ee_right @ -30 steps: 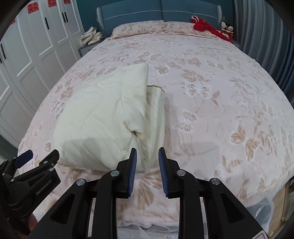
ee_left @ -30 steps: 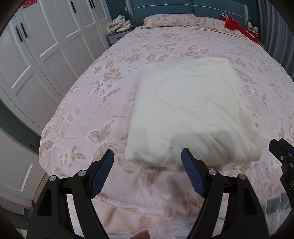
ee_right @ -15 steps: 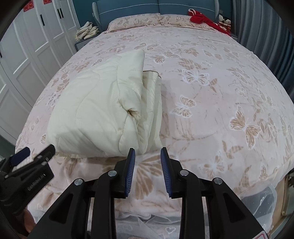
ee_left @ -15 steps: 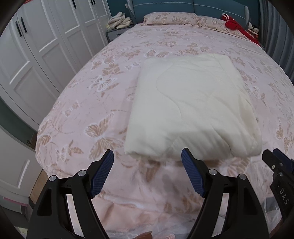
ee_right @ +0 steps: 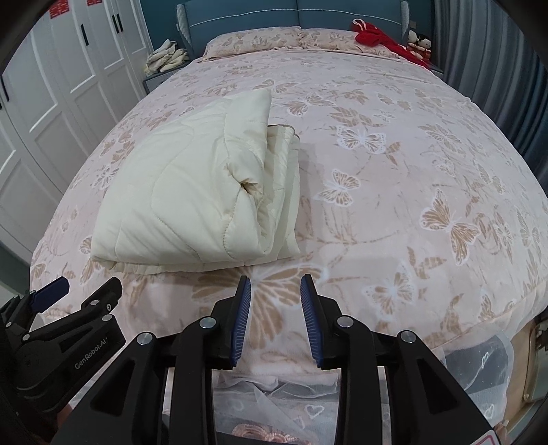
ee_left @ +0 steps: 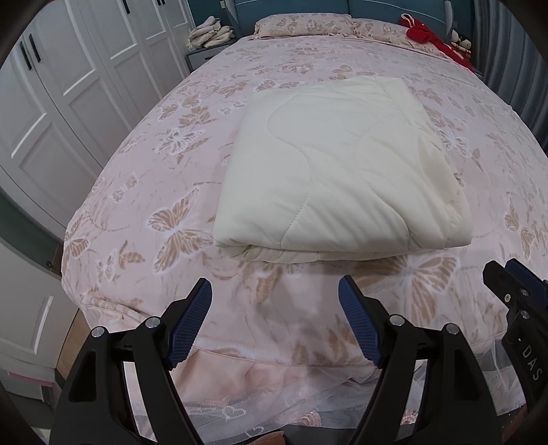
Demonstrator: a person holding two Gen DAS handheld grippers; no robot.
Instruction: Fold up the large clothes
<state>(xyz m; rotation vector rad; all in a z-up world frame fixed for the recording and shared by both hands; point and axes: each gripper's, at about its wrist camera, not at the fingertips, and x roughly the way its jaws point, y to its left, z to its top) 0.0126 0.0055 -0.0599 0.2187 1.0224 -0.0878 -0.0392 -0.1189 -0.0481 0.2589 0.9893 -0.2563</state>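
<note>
Across the bed point(ee_left: 144, 191), pink bedspread printed with tan and white butterflies, smooth to the foot, with a lace-trimmed sheer skirt hanging below the near edge. Against the far wall, blue padded headboard point(ee_right: 274, 17) and two matching pillows point(ee_right: 260, 39); beside the right-hand pillow, red garment point(ee_right: 376, 37) and small dolls point(ee_right: 419, 42). Along the left side, white panelled wardrobe doors point(ee_left: 68, 85) with dark handles; past them, a nightstand point(ee_right: 161, 75) carrying a heap of pale folded cloth. On the right side of the room, grey curtains point(ee_right: 486, 68).

Near the foot of the bed, left of centre, cream quilted blanket point(ee_left: 335, 167), folded into a thick rectangular packet with wavy stitched lines over the top layer. Rounded fold toward the foot of the bed; stacked layer edges exposed along its right side, with a puckered hollow where the layers meet, seen in the right wrist view.

Short of the blanket's near edge, left tool point(ee_left: 275, 325), blue pads spread wide, released, only bedspread between them. Just beyond the blanket's near right corner, right tool point(ee_right: 275, 318), pads narrowly apart and empty, gripping nothing, clear of the blanket. Both angled down toward the bed's foot edge.
</note>
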